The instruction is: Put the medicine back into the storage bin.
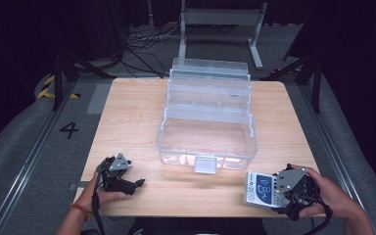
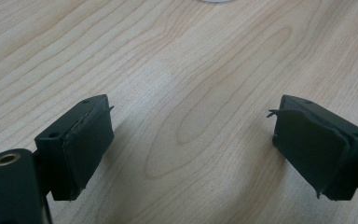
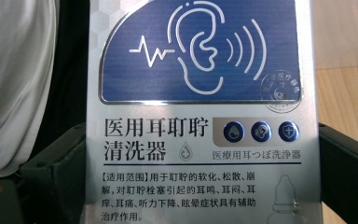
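A small silver carton (image 1: 260,190) with a blue ear picture lies near the table's front right edge. My right gripper (image 1: 275,195) is shut on it. In the right gripper view the carton (image 3: 200,93) stands between the two black jaws, and both press on its sides. A clear plastic storage box (image 1: 206,147) sits mid-table with its lid tipped back. At the front left, my left gripper (image 1: 138,184) rests low on the table and points right. Its jaws stand wide apart in the left gripper view (image 2: 191,140), with only bare wood between them.
The wooden table (image 1: 127,117) has bare wood left of the clear box. A metal stand (image 1: 220,19) and cables lie on the floor behind it. A "4" mark (image 1: 69,129) is on the floor at left. White cloth (image 3: 14,79) hangs behind the carton.
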`<action>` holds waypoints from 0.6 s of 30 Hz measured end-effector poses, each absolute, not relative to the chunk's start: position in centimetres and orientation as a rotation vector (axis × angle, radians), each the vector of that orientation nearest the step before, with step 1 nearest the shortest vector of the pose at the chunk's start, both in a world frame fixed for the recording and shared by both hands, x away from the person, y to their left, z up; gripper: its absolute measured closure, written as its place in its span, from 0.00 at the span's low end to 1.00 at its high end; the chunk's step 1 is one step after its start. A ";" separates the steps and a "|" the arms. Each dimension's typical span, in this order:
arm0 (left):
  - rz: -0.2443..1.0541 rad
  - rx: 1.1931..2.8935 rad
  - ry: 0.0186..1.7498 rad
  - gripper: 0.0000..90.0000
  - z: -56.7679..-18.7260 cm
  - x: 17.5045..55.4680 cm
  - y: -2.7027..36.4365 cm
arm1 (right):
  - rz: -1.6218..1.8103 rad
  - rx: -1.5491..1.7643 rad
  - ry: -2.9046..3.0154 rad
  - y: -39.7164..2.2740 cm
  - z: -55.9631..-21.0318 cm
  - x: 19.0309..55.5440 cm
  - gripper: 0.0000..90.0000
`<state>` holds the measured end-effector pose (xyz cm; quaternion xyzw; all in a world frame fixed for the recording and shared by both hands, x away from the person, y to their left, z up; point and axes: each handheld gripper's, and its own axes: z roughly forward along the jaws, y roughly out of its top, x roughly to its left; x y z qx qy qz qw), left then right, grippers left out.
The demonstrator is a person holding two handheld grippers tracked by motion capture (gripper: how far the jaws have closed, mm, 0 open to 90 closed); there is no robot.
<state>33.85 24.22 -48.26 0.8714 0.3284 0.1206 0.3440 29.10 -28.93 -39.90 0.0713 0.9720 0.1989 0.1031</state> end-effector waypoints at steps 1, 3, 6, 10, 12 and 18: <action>0.313 2.264 0.853 0.13 -48.3 33.8 24.2 | 0.591 0.204 2.867 -28.9 -39.7 29.1 0.06; 0.315 2.264 0.852 0.13 -48.3 33.9 24.2 | 0.592 0.201 2.861 -28.8 -39.5 29.0 0.06; 0.312 2.263 0.854 0.13 -48.3 33.8 24.2 | 0.597 0.191 2.851 -28.7 -38.6 29.0 0.06; 0.314 2.264 0.852 0.13 -48.3 33.9 24.2 | 0.601 0.159 2.831 -28.3 -37.5 28.8 0.06; 0.315 2.264 0.852 0.13 -48.3 33.9 24.2 | 0.615 0.143 2.818 -28.1 -36.7 28.8 0.06; 0.314 2.264 0.852 0.13 -48.3 33.9 24.2 | 0.640 0.148 2.740 -27.9 -33.8 29.3 0.06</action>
